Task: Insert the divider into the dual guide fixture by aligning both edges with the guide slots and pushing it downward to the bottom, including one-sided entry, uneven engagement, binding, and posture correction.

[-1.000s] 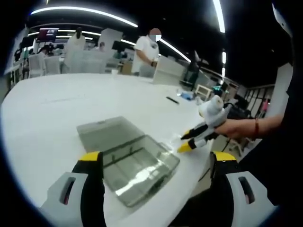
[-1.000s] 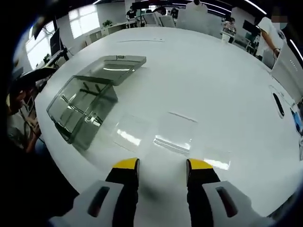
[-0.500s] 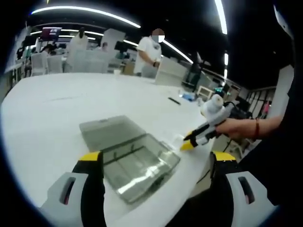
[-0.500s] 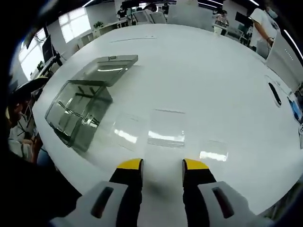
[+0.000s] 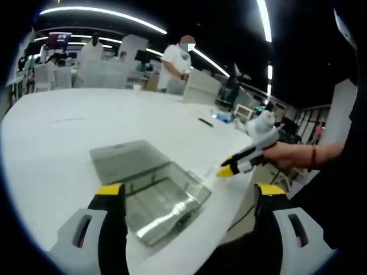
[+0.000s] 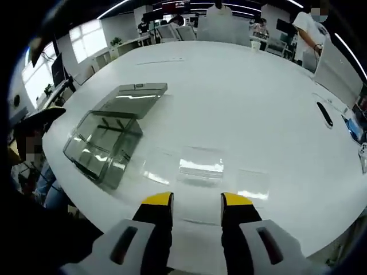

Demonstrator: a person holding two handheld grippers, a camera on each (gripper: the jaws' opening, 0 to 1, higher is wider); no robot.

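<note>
**Both tongs open above the white bench, clear plates lying flat beside the box**

Left gripper view: left tongs (image 5: 189, 197) spread wide, jaws rising at 7 and 5 o'clock, holding nothing. Between them, on the white bench (image 5: 69, 123), a clear smoky box (image 5: 163, 197) with its lid (image 5: 123, 160) folded back flat toward 11 o'clock. Thin ribs visible inside the box; slots too small to tell. At 3 o'clock, right tongs (image 5: 221, 170) held by a hand (image 5: 287, 154), yellow tips low over the bench edge, just beside the near corner of the box. Cannot tell from here whether the tips touch anything. A small dark object (image 5: 206, 122) lying farther out on the bench, toward 1 o'clock. A person in white (image 5: 176, 64) standing beyond the bench, at 12 o'clock.

Right gripper view: right tongs (image 6: 196, 200) open with a moderate gap, nothing between the jaws. Straight ahead at 12 o'clock, near the tips, a clear divider plate (image 6: 200, 163) flat on the bench, not in the box. A second clear plate (image 6: 253, 183) at about 2 o'clock of the tips, and a fainter one (image 6: 160, 170) at 10 o'clock, between the first plate and the box. Box with open lid at 9 to 10 o'clock, near the bench edge, apart from the tongs. Same dark object at 2 o'clock, well apart.
</note>
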